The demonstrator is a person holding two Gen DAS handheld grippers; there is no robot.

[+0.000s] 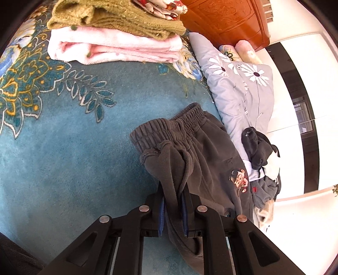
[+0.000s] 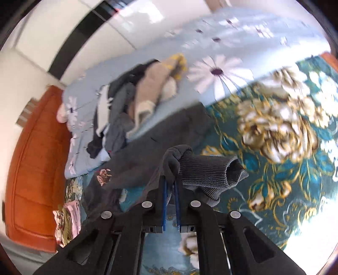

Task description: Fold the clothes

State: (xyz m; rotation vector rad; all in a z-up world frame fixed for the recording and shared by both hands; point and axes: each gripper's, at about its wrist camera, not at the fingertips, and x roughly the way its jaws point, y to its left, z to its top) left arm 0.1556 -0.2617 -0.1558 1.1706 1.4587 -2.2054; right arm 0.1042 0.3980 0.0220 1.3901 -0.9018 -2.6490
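Both my grippers clamp the grey trousers [image 1: 202,152]: left gripper [image 1: 173,198] near the waistband, right gripper [image 2: 171,184] on a cuff. Folded stack [image 1: 114,42] done at eleven o'clock; unfolded pile [image 1: 262,160] waits at three.

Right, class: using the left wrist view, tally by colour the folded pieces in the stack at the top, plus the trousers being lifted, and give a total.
Olive-green knit: 1
Pink fleece: 1
Red-and-white floral fabric: 1
Dark grey trousers: 1
Total: 4
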